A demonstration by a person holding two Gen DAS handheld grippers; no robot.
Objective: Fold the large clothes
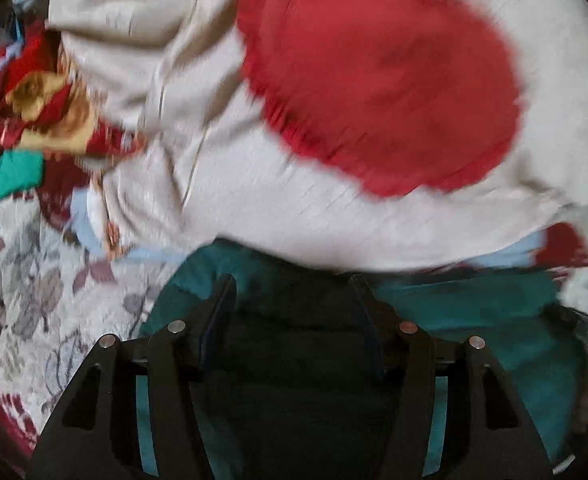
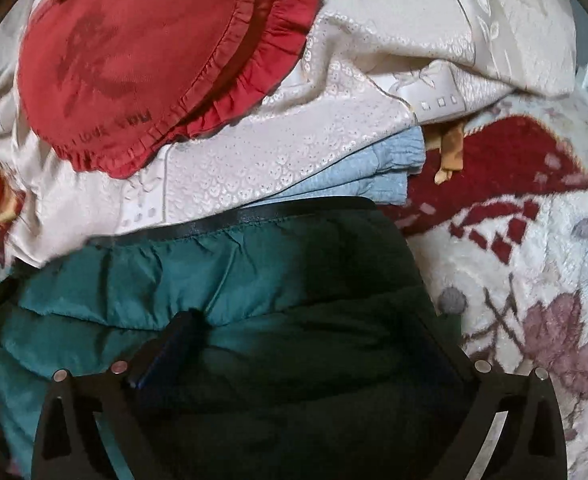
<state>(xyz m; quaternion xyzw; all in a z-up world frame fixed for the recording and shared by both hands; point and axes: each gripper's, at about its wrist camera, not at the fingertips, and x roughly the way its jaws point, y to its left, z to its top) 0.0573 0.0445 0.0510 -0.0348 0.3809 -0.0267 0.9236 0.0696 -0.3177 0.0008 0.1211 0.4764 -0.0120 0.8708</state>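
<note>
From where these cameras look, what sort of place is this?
Probably a bedroom or living area at home: a floral plush blanket covers the surface, and laundry is heaped on it, with a teal garment, cream embroidered fabric and a red frilled cushion.

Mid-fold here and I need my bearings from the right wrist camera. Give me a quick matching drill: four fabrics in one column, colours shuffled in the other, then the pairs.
Things:
1. frilled round cushion
2. garment under the right gripper
3. embossed cloth under the cushion
4. folded piece between that cloth and the garment

Colours:
A. pale blue
B. red
C. teal green
D. cream

Pairs: 1-B, 2-C, 3-D, 4-A
</note>
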